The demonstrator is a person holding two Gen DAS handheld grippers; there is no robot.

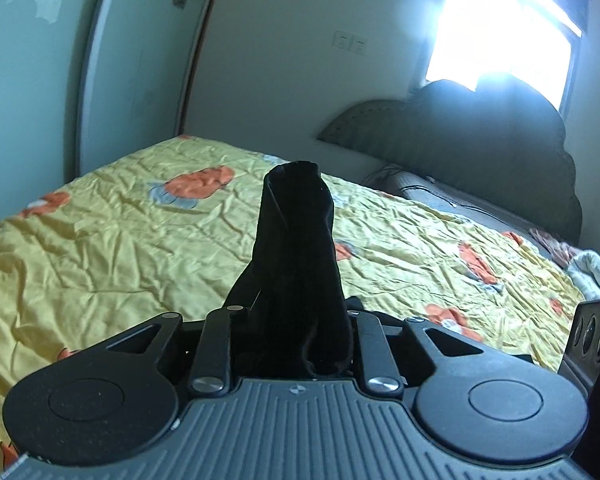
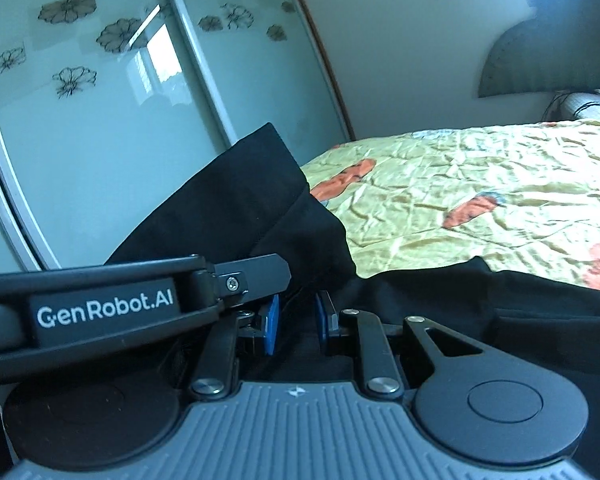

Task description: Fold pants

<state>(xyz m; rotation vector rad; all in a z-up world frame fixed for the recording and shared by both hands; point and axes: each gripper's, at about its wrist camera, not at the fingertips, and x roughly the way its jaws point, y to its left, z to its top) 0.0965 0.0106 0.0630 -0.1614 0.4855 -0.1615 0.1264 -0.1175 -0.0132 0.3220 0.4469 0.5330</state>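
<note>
Mostly a bed [image 1: 100, 240] under a yellow quilt with orange flowers; glass wardrobe doors [image 2: 100, 120] with flower decals behind. Black pants [image 2: 228, 208] bunched at the bed's near edge. Left gripper [image 1: 296, 320] pinches a fabric roll that stands upright; right gripper [image 2: 296, 320] has blue pads closed on cloth. Label reads "GenRobot.AI" [image 2: 105, 310].
</note>
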